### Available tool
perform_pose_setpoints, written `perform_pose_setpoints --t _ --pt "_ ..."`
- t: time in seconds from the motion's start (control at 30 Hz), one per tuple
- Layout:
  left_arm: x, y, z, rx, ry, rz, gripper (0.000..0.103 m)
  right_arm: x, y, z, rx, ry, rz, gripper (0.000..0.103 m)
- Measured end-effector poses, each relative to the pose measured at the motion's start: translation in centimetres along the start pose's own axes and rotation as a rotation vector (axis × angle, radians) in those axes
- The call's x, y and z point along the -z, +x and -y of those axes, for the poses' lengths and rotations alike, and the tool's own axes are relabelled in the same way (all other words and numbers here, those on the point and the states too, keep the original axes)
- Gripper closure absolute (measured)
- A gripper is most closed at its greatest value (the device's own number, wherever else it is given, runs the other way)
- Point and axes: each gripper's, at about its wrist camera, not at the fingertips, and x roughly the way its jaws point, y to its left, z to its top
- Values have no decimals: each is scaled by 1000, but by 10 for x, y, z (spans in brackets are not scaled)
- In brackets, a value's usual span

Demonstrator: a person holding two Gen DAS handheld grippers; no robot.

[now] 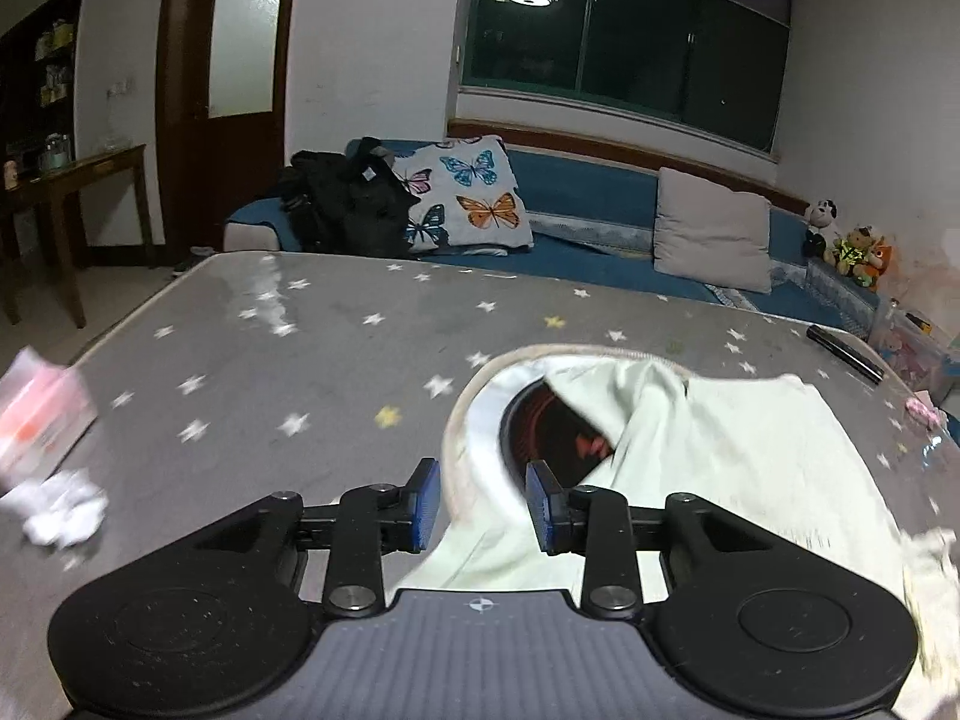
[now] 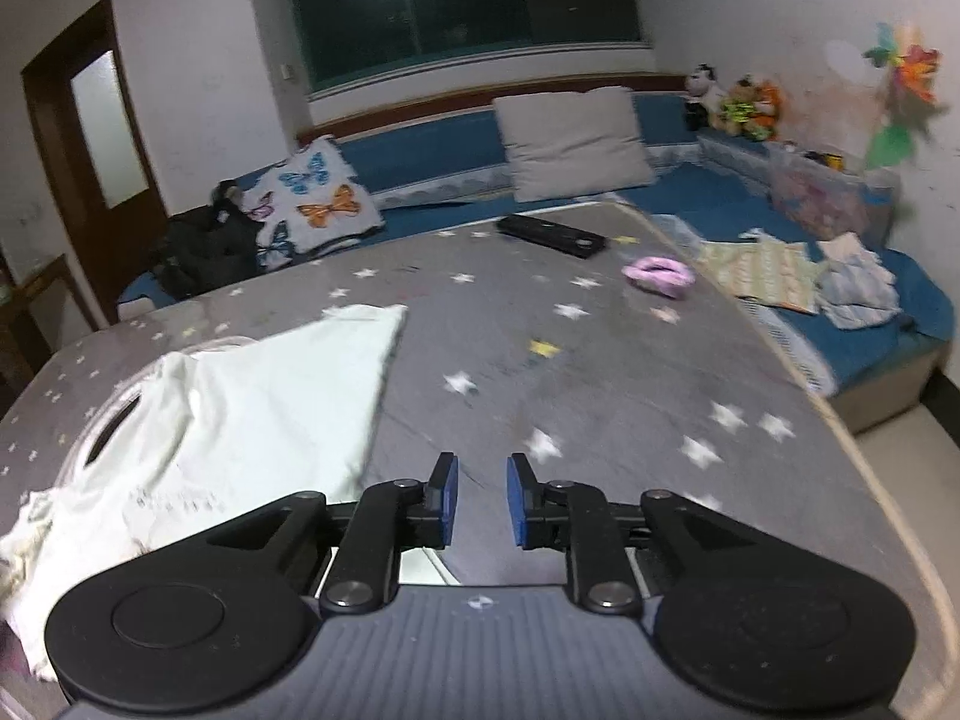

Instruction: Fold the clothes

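A pale cream T-shirt point(image 1: 738, 456) lies partly folded on the grey star-patterned table point(image 1: 312, 360), its dark printed patch point(image 1: 558, 432) showing at the neck opening. My left gripper point(image 1: 483, 501) is open, its blue pads either side of the shirt's near-left edge, just above the cloth. In the right wrist view the same shirt point(image 2: 258, 396) lies to the left. My right gripper point(image 2: 482, 495) is open and empty over bare table, just right of the shirt's near edge.
A white crumpled cloth point(image 1: 60, 510) and a pink-white packet point(image 1: 36, 420) lie at the table's left. A black remote point(image 2: 549, 235) and a pink ring point(image 2: 659, 276) lie at the far right. A blue sofa point(image 2: 750, 204) with cushions, toys and clothes wraps behind.
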Motion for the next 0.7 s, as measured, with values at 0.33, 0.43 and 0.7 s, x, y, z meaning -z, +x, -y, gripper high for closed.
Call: perform_pose_setpoints --t 0.33,0.43,0.7 --pt "-35 117 30 26 40 -88 69 -53 93 -52 -112 -59 -47 81" --pt "-38 147 36 29 48 -112 69 -63 122 -62 -114 -65 -64 79" --pt "-45 224 51 39 67 -176 69 -78 183 -86 -126 -85 -99 78"
